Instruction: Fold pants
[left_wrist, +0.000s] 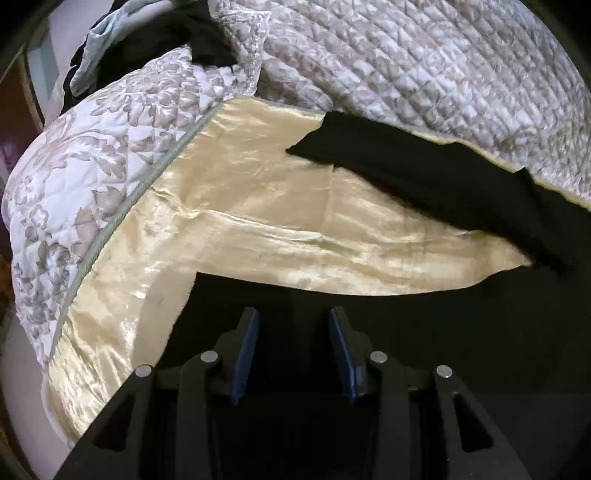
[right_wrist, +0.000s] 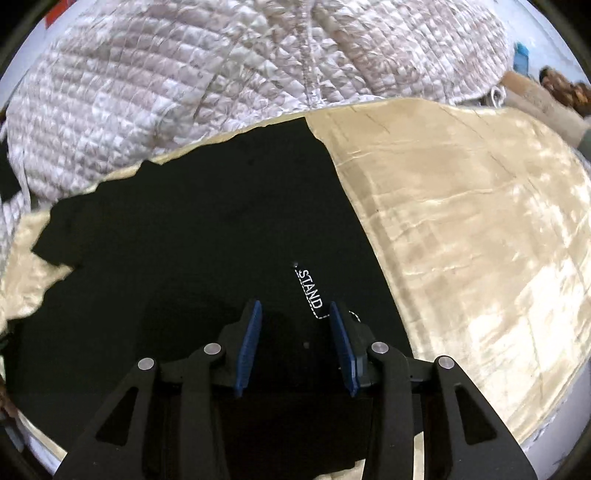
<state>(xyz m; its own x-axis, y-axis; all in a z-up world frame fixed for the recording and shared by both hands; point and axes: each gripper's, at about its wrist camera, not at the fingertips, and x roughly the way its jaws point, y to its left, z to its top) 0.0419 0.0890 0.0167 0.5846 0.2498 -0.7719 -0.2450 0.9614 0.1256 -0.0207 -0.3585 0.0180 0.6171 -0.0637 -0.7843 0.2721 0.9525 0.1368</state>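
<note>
One pair of black pants lies flat on the cream satin sheet. In the left view a leg runs up-left toward the quilt; one white STAND label. My left gripper and right gripper both tilt down over the pants, jaws partly open, holding nothing.

The black fabric pants lie spread flat on a shiny cream satin sheet, one leg stretching along its far edge; a white-lettered "STAND" tag faces up.
</note>
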